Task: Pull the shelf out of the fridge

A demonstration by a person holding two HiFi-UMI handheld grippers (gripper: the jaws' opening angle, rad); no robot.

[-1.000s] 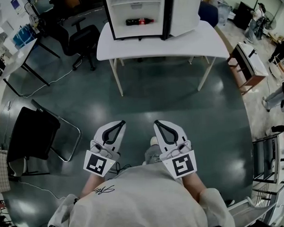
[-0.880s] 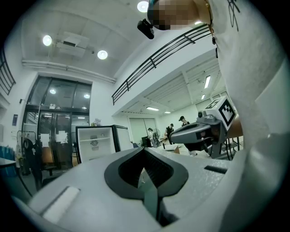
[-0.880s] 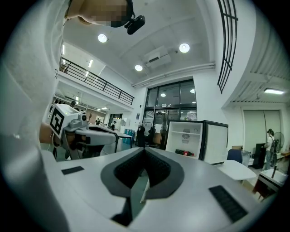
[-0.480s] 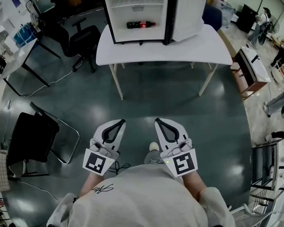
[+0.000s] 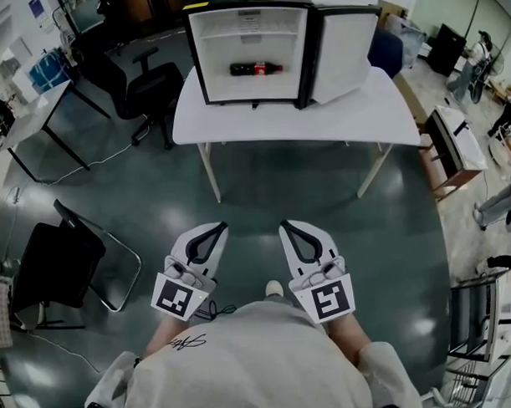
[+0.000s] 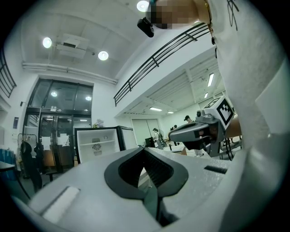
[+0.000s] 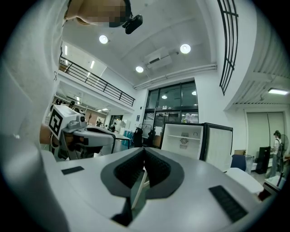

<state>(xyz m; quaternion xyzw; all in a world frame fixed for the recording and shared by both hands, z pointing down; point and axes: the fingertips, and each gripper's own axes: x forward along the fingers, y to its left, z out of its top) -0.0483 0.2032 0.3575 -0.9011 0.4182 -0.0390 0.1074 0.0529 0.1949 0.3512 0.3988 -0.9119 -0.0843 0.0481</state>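
Fridge and white desk beneath it sit lower and nearer in head view than a second ago; left gripper fingers fully closed, holding nothing; right gripper likewise; shelf in place high inside open fridge, well apart from both grippers; cola bottle lying below; glossy dark floor; black office chair left of desk; folding chair nearer, left.
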